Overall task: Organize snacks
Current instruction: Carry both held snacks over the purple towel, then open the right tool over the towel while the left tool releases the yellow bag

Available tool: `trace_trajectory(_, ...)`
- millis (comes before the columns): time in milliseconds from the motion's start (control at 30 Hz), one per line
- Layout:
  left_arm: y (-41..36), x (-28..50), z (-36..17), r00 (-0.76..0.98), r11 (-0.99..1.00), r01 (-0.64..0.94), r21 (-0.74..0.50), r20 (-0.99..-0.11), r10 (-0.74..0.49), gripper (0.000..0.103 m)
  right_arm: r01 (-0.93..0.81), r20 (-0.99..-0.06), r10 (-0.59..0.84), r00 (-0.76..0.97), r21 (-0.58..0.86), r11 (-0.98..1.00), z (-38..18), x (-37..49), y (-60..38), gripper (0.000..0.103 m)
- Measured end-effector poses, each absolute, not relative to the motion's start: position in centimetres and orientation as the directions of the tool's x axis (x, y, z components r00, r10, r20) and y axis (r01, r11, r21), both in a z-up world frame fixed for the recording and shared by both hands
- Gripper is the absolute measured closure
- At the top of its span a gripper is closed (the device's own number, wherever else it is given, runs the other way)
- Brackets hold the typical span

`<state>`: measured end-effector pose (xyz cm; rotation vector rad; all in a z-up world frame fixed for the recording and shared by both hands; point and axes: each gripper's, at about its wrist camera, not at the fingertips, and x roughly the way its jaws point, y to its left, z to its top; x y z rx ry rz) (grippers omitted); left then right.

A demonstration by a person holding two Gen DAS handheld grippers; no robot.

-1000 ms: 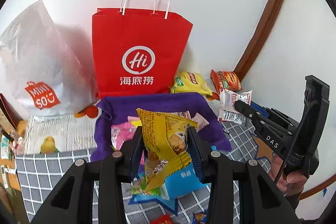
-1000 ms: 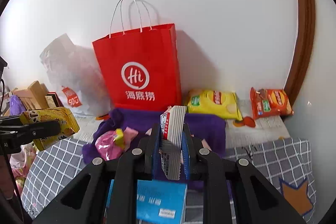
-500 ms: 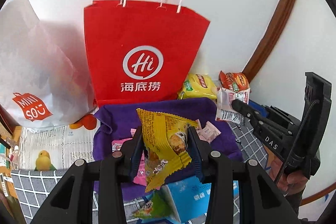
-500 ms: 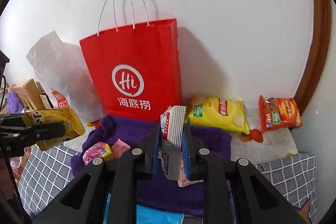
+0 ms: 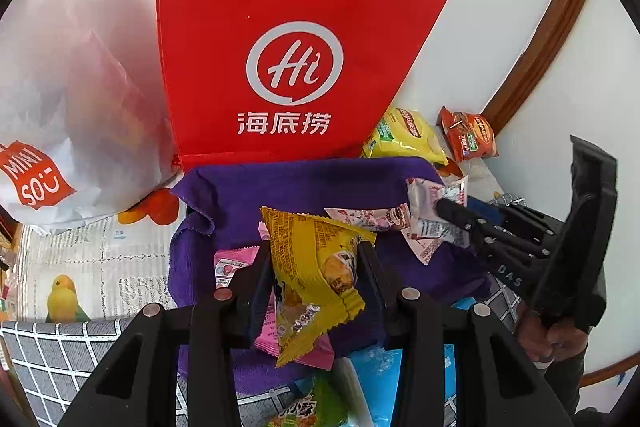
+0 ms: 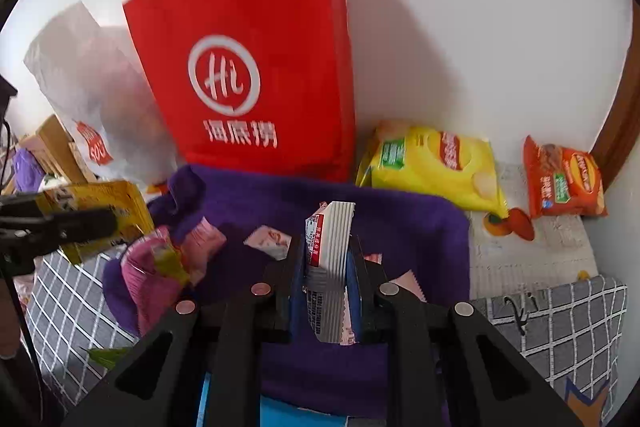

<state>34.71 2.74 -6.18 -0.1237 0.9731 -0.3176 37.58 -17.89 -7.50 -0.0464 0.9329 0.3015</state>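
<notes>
A: Starting at the left of the left wrist view, what is there?

B: A white Miniso bag at the left edge, on a printed mat with a yellow bird. Right of it a red paper bag stands against the wall, filling the upper middle.

A: And below the red bag?

B: A purple cloth lies spread there, with small pink packets on it. Over it, at lower centre, the left claw is clamped on a yellow snack packet, which stands upright between the jaws.

A: Further right?

B: A yellow chip bag and an orange chip bag lie by the wall. At the right edge the right claw reaches in from the side, pinching a white and red snack packet above the cloth's right part. A hand grips its handle.

A: What does the right wrist view give?

B: It is blurred. At the left edge the yellow packet sits in the other claw. At centre the white and red packet stands squeezed between the closed jaws, over the purple cloth. At lower right, a grey checked cover.
</notes>
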Motion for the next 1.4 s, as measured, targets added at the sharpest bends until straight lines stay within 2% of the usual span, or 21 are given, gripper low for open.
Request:
trace_trajectory(333,2.7,35.4,-7.3,0.494,0.945,0.207,-0.254,-0.807,-0.325,0.064,-0.292,-0.84,0.241,0.487,0.103,0.951,-9.7,38.1,-17.4,0.086)
trace_trajectory(667,2.2,35.7,-8.1,0.473,0.942,0.217,-0.257,-0.816,-0.332,0.064,-0.293,-0.844,0.232,0.483,0.093,0.951,-9.8,38.1,-17.3,0.089)
trace_trajectory(1300,2.1,36.6,-10.0,0.43,0.944,0.194,-0.266,-0.842,-0.326,0.064,-0.271,-0.834,0.225,0.504,0.095,0.958,-8.6,38.0,-18.0,0.087)
trace_trajectory(1400,2.2,36.7,-10.1,0.428,0.944,0.192,-0.267,-0.843,-0.325,0.064,-0.273,-0.835,0.225,0.502,0.094,0.957,-8.6,38.0,-17.9,0.083)
